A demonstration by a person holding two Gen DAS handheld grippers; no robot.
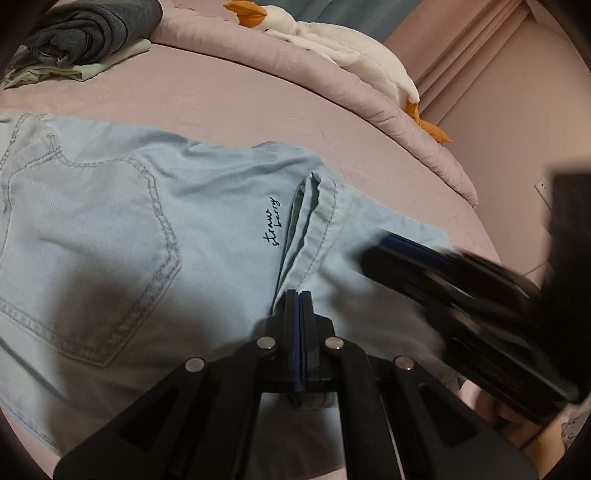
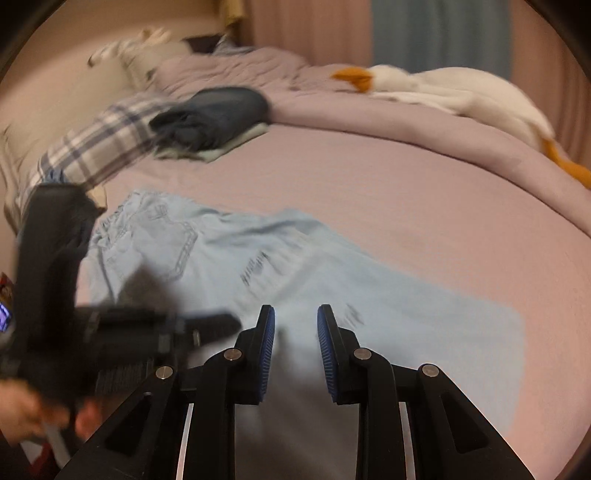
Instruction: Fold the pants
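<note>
Pale blue pants (image 1: 122, 236) lie flat, back pocket up — left gripper (image 1: 300, 295) jaws closed, nothing visibly pinched; right gripper (image 2: 295, 325) jaws apart, empty.

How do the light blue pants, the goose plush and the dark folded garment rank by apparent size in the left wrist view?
1. light blue pants, far the largest, though nearest the camera
2. goose plush
3. dark folded garment, partly cut off by the frame edge, so its rank below the plush is unsure

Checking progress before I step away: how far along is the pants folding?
Done: the pants lie on the bed, apparently folded leg over leg. In hand: the left gripper is shut at the near edge, whether on cloth is unclear; the right gripper is open above the legs. Left: folding crosswise.
</note>
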